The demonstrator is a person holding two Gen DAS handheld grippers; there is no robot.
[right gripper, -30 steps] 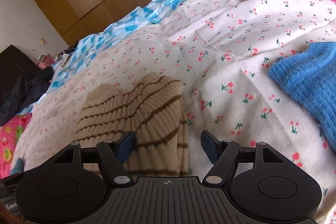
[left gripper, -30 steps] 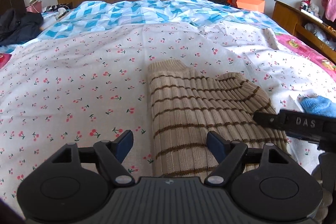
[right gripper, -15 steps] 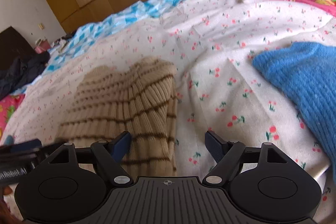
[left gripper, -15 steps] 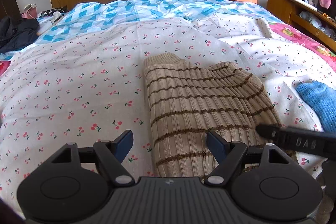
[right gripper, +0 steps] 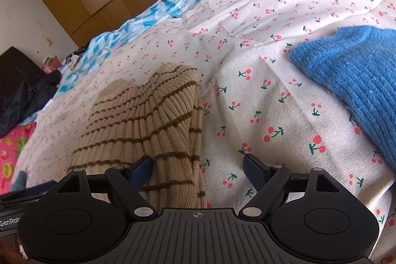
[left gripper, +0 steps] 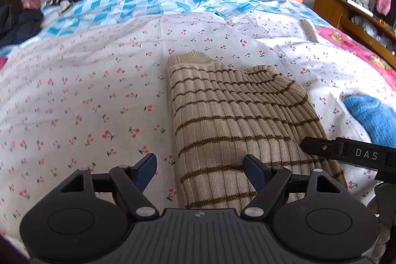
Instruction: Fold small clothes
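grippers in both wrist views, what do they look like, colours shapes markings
Both look alike. The left gripper and right gripper have a dark grey ribbed body with a small crosshair mark, two round black discs, black linkage arms with silver pins, and dark blue fingertip pads. The right gripper's side, seen from the left wrist, reads "DAS" in white. No cables or sleeves show.
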